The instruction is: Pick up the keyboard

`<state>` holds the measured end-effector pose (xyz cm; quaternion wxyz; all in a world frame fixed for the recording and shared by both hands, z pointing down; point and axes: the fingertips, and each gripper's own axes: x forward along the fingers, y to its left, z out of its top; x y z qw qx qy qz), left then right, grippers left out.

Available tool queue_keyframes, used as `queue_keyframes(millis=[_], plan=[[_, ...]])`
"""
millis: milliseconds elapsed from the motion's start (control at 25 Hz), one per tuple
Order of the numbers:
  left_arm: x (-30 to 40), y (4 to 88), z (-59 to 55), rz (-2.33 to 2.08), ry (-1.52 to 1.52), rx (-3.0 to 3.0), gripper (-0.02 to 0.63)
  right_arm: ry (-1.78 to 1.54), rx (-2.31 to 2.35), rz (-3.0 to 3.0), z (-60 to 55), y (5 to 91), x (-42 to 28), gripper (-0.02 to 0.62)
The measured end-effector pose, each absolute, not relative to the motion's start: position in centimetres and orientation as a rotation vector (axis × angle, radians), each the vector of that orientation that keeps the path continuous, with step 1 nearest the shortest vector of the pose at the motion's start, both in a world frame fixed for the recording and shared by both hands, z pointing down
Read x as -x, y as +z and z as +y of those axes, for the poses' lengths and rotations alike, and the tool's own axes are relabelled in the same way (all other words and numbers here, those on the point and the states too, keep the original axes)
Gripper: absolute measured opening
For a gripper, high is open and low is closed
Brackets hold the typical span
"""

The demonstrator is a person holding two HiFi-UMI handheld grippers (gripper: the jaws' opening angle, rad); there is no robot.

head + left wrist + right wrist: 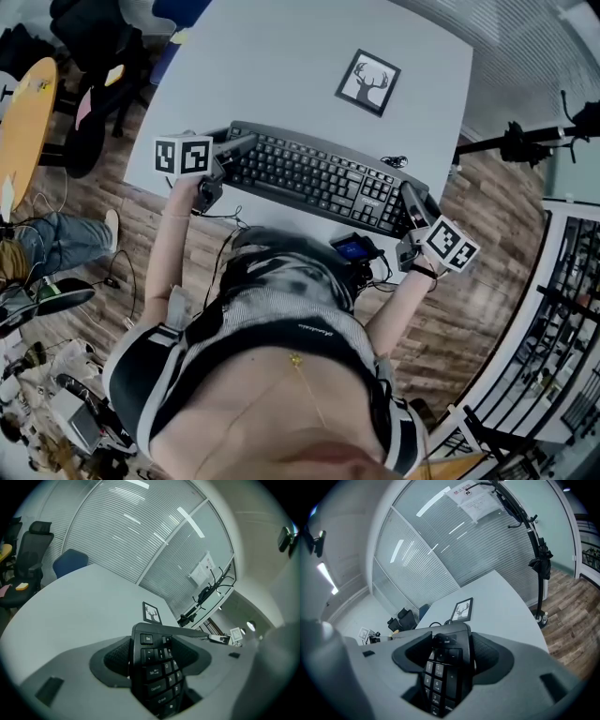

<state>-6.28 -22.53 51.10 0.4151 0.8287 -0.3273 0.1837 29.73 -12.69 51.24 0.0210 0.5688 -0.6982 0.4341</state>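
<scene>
A black keyboard [314, 176] stretches across the near part of the white table [281, 66] in the head view. My left gripper [234, 147] is shut on its left end, where the Esc key end of the keyboard [157, 667] stands wedged between the textured pads. My right gripper [412, 202] is shut on the right end, with the number-pad end of the keyboard [445, 667] between its pads. Both jaws clamp the keyboard edge-on. Whether it rests on the table or hangs just above it I cannot tell.
A framed deer picture [367, 82] lies on the table beyond the keyboard. A black cable [394, 161] trails at the keyboard's far right. Office chairs [28, 555] stand at the left of the table. A black stand [536, 550] rises at the right, on wooden floor [487, 281].
</scene>
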Motion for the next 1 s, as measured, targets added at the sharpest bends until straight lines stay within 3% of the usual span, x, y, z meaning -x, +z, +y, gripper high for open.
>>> queue_keyframes(millis=[1000], plan=[[6.25,51.46,-22.70,-0.821,0.480,-2.067,0.258,1.352,-1.768,-2.152,-12.74,51.60,-29.70,0.259]])
